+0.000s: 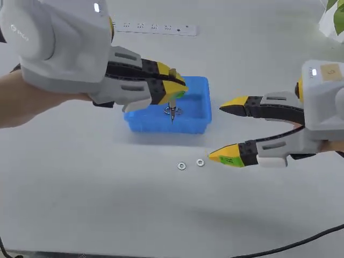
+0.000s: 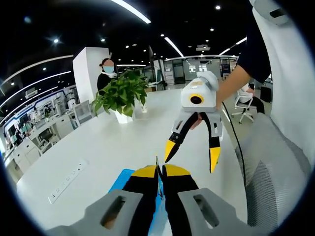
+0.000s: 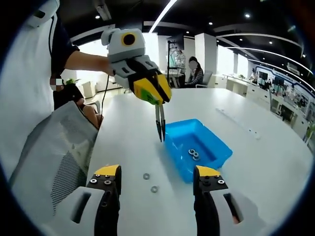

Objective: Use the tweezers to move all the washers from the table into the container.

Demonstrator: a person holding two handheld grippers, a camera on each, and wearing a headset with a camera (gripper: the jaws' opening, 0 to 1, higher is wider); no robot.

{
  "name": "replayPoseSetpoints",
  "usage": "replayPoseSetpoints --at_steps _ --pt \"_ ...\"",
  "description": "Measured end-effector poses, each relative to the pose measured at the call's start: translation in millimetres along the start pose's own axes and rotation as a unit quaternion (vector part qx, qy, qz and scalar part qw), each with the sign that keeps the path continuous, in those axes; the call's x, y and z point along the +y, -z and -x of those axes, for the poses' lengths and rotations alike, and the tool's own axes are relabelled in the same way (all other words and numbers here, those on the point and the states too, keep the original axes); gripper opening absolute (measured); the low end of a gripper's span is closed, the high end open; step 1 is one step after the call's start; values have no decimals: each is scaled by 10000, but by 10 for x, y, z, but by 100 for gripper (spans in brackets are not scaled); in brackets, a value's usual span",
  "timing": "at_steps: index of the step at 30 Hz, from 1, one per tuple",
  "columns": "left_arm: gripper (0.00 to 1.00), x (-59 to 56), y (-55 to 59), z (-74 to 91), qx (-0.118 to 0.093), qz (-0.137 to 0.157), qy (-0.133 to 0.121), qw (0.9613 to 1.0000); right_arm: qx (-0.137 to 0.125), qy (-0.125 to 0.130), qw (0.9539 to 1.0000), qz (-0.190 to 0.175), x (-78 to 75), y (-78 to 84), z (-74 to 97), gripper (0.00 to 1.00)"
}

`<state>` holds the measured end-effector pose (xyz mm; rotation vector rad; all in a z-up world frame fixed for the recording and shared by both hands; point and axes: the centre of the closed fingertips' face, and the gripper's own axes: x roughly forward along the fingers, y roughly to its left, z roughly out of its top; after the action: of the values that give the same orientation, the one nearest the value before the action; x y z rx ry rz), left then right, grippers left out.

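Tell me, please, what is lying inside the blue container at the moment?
A few washers lie clustered on the floor of the blue container. In the head view the left gripper, holding the tweezers, covers its far-left corner, so that part is hidden there.

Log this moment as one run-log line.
left gripper: shut on tweezers, tips over container | right gripper: open, empty | washers: two on table, more in container

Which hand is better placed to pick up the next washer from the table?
Probably left. The left tongs are shut on the tweezers, which hang at the blue container. The right tongs are open and nearer the two washers, but hold no tool.
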<state>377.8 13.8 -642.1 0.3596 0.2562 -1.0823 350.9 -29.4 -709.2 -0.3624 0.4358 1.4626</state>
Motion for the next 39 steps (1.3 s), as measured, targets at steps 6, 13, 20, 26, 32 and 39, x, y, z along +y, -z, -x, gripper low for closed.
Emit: replayPoseSetpoints --at_steps 6,13,20,26,32,39 --pt "7 -263 67 -21 105 50 117 9999 -28 13 9999 -126 77 89 82 60" --pt "7 -549 174 -53 107 158 270 9995 39 -5 9997 -225 160 221 144 63" --pt "7 -663 247 -99 176 289 302 9990 71 -23 9994 -333 220 332 189 63" --pt "7 -704 237 -139 69 286 338 9990 163 -102 9993 -332 282 416 188 64" --pt "7 -729 344 -191 139 149 353 9992 221 -149 9987 -437 320 504 192 66" --pt "7 -739 343 -232 101 -17 403 9991 272 -184 9979 -562 351 589 171 68"
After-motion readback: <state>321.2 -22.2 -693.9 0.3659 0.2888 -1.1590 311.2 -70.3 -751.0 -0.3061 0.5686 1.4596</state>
